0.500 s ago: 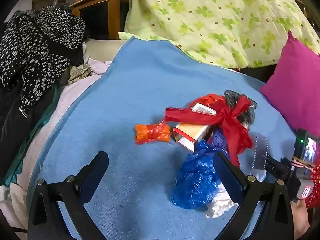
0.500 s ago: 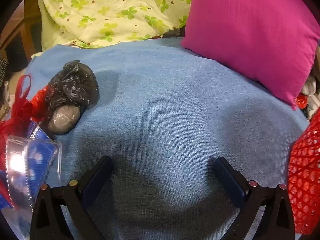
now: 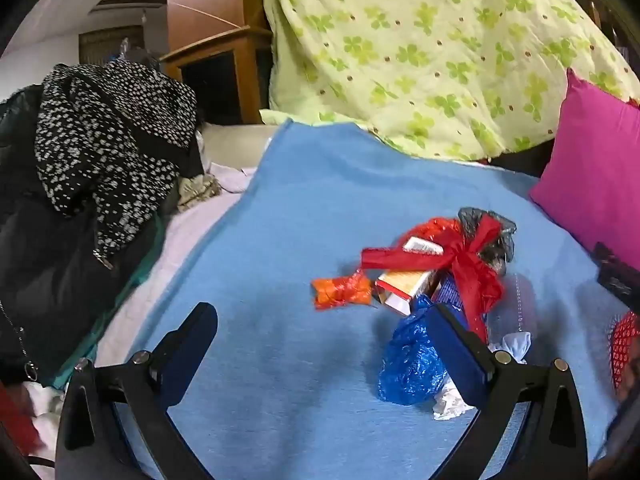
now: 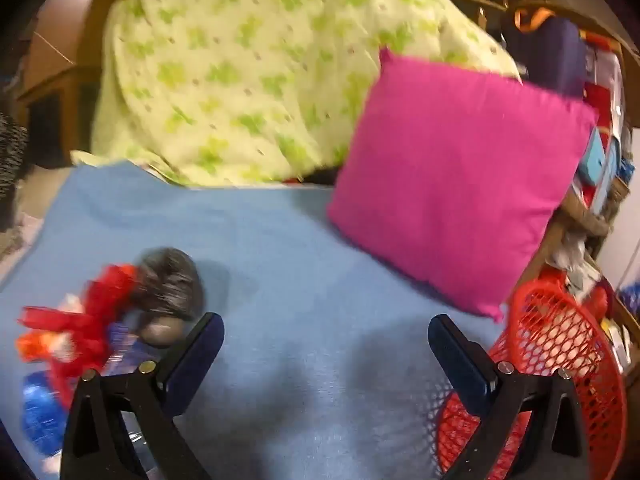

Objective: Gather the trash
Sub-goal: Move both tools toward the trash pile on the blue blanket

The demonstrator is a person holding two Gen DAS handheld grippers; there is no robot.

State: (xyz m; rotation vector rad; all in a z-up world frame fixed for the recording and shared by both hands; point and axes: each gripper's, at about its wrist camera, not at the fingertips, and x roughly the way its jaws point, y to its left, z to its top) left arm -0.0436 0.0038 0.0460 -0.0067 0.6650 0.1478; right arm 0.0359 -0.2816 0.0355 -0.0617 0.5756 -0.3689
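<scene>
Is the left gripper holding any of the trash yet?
No, the left gripper is open with nothing between its jaws, and the blue bag lies loose on the blanket.

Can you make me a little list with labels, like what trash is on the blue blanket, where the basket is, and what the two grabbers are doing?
surface: blue blanket
trash pile: orange wrapper, cardboard box, red ribbon, black plastic bag, blue plastic bag, white tissue
basket: red mesh basket, at the blanket's right edge, below the pink pillow
left gripper: open, empty, pile just ahead to its right
right gripper: open, empty, over bare blanket
blur: right wrist view is smeared
</scene>
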